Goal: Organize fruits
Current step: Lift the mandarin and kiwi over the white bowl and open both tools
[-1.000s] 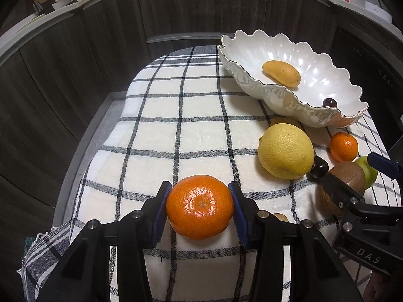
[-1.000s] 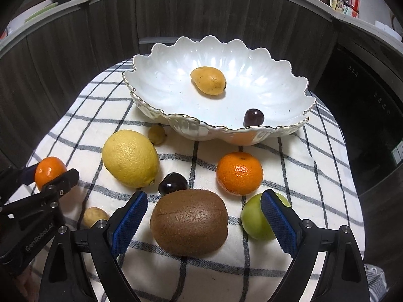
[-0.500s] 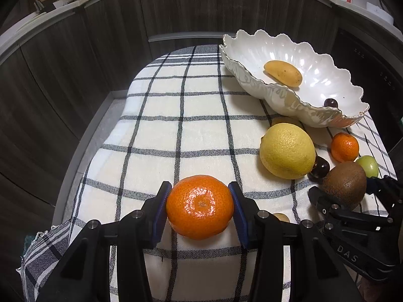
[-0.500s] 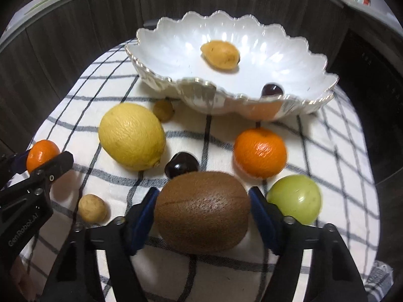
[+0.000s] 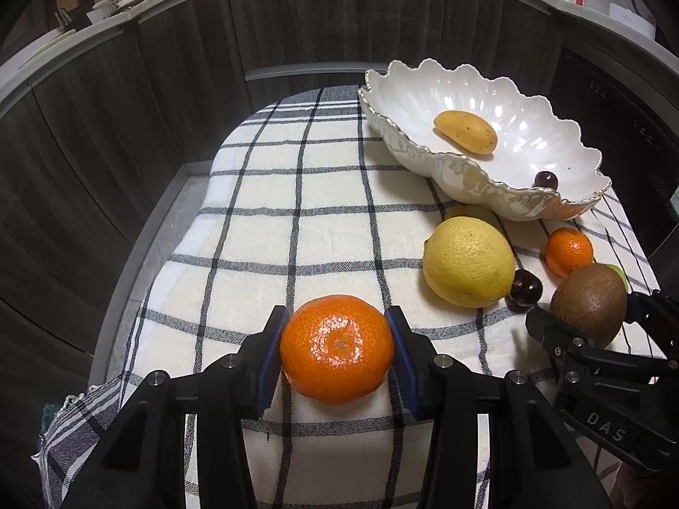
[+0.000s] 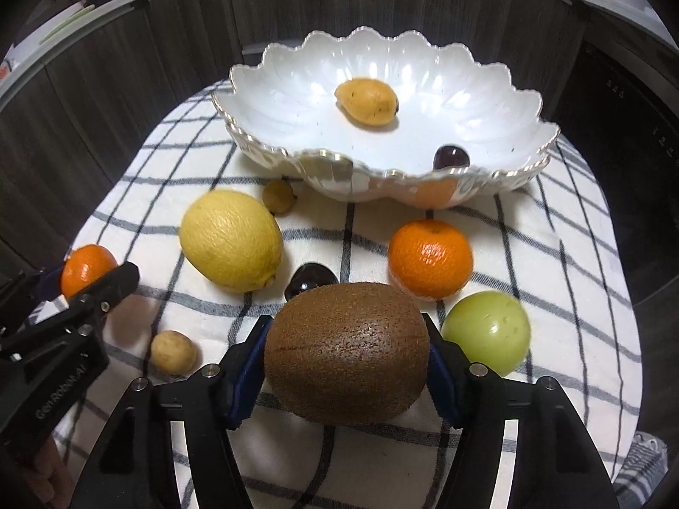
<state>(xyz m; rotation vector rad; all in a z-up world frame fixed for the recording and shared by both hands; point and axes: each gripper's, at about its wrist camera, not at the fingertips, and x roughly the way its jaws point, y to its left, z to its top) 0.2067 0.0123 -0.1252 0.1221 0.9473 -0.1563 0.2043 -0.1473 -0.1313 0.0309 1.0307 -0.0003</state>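
My left gripper clamps a tangerine over the cloth; my right gripper grips the kiwi (bowl beyond, lemon between).

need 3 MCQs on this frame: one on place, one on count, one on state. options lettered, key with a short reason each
1. Where does the big yellow lemon lie?
A. in the bowl
B. on the checked cloth, in front of the bowl
C. in the left gripper

2. How many fruits lie in the white scalloped ceramic bowl?
A. none
B. two
C. four

3. What is the right gripper doing?
A. open over the cloth
B. shut on the green round fruit
C. shut on the brown fuzzy kiwi

Key:
1 B: the lemon rests on the cloth, short of the bowl's rim.
2 B: only a yellow-orange oval fruit and a dark cherry-like fruit show inside.
3 C: both blue pads press the kiwi's sides; the green fruit sits free beside it.
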